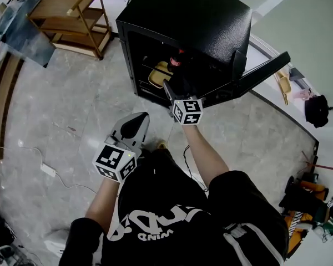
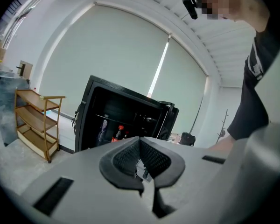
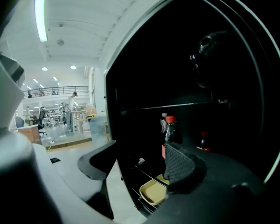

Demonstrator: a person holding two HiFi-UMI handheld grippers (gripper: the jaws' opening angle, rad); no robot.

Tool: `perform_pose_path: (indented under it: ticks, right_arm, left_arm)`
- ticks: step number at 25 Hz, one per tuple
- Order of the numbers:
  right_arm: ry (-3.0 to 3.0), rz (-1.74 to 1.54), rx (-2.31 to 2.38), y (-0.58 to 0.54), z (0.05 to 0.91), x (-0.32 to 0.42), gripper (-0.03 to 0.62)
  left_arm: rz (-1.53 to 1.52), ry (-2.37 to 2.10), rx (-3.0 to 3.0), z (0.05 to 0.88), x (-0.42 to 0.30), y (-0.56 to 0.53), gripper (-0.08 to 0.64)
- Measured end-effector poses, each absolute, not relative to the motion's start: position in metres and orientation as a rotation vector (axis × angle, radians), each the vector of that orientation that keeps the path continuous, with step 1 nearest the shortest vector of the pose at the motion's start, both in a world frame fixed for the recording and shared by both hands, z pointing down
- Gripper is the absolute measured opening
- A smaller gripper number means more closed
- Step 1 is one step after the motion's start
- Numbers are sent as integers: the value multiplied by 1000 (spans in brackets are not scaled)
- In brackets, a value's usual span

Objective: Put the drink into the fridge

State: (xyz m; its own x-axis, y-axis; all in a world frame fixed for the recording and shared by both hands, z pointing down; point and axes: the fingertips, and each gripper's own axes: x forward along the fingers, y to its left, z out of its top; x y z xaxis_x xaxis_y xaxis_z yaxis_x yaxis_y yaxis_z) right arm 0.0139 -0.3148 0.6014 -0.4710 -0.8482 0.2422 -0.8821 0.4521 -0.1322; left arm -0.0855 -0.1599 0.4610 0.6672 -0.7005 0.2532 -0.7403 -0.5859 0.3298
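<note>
Drink bottle point(image 3: 170, 130): upright on a shelf inside the fridge point(image 1: 200, 15), untouched, just past one pad.
Right tongs point(image 3: 135, 164): released, spread wide, at the fridge mouth; nearer arm.
Left tongs point(image 2: 140, 146): clenched, empty, well back from the fridge.

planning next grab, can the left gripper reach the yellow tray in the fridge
Probably not yet: the fridge door is open, but the right gripper sits by the yellow tray, blocking the left gripper.
</note>
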Motion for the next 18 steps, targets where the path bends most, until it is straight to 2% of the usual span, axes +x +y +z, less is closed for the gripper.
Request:
perform_pose_path:
  ticks: [18]
  right_arm:
    - [-2739, 296, 1288, -244, 520, -17, 321]
  left_arm:
    - [135, -1225, 2457, 427, -93, -151, 8]
